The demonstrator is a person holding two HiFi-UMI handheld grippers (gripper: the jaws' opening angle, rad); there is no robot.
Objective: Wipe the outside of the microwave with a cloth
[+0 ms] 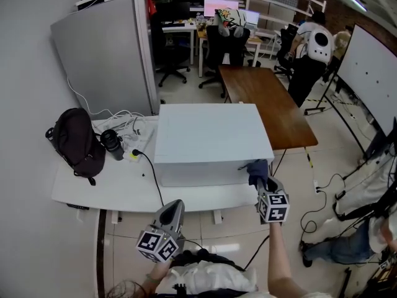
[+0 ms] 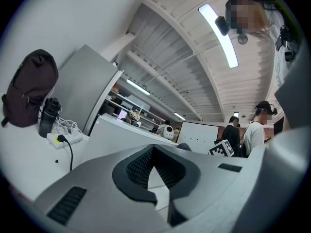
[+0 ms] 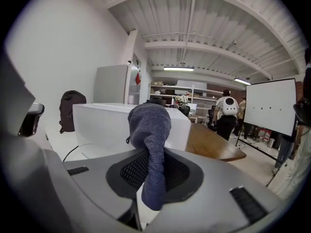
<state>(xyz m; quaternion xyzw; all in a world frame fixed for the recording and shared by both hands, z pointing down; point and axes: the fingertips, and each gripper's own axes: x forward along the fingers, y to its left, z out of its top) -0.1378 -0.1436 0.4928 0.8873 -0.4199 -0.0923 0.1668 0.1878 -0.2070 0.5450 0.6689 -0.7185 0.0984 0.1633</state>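
So the blue cloth (image 3: 149, 125) is pinched in the right hand-held gripper (image 1: 260, 182), jaws clamped on its lower part while the bunched top pokes out past the tips. It sits right at the front right corner of the white microwave (image 1: 208, 135), up near the top edge. From the head view it looks like it's touching the front face, but I honestly can't be sure at that angle. The right forearm (image 1: 280, 253) reaches up and forward from the bottom of the frame, with the marker cube facing the camera. The left hand-held gripper (image 1: 172, 208) hangs lower, off the front edge of the white bench (image 1: 105, 188) and well apart from the microwave. Its jaws are pulled together with nothing between them. On the bench left of the microwave are a dark backpack (image 1: 77, 143), a black bottle (image 1: 112, 144) beside it, and a power strip (image 1: 133, 156) with a black cable (image 1: 152, 182) running toward the front edge. A wooden table (image 1: 267, 104) sits behind the microwave, and a grey partition (image 1: 105, 48) stands at back left.
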